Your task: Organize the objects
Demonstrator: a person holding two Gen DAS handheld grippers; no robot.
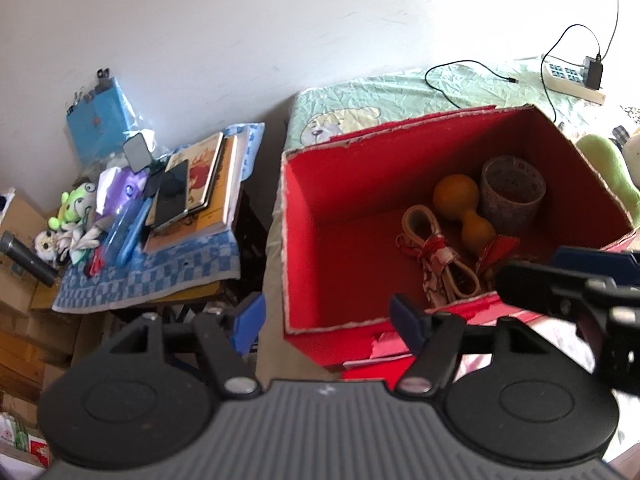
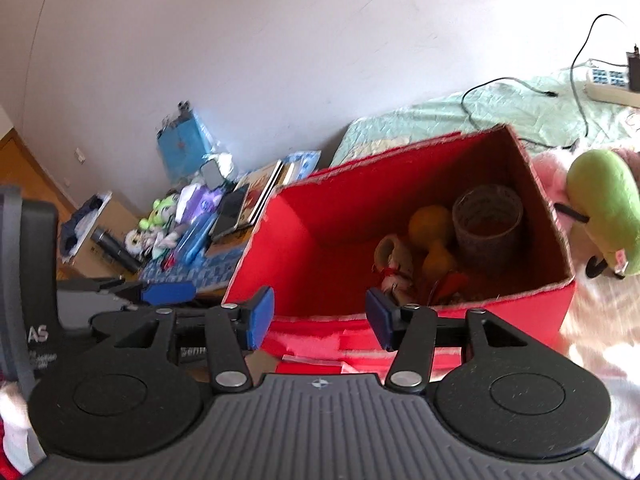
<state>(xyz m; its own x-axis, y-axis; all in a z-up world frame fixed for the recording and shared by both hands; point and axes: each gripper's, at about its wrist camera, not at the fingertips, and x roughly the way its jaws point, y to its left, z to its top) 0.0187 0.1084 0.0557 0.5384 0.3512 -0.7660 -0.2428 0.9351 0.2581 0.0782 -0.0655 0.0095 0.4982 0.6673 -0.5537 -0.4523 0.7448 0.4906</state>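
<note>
left claw [image 1: 326, 322]: apart, empty, before red box [image 1: 312, 200] | right claw [image 2: 320, 318]: apart, empty | box on bed [image 1: 380, 88] holds orange gourd [image 1: 460, 208], tape roll [image 1: 510, 196], strap [image 1: 436, 248]

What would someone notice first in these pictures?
The big red box on the bed, open on top, with an orange gourd, a patterned cup and a rope bundle inside. Left of it, a cluttered side table holds books and toys.

Plain white wall [image 1: 280, 20], green-quilted bed [image 1: 400, 88], cluttered side table [image 1: 160, 280], daylight
</note>
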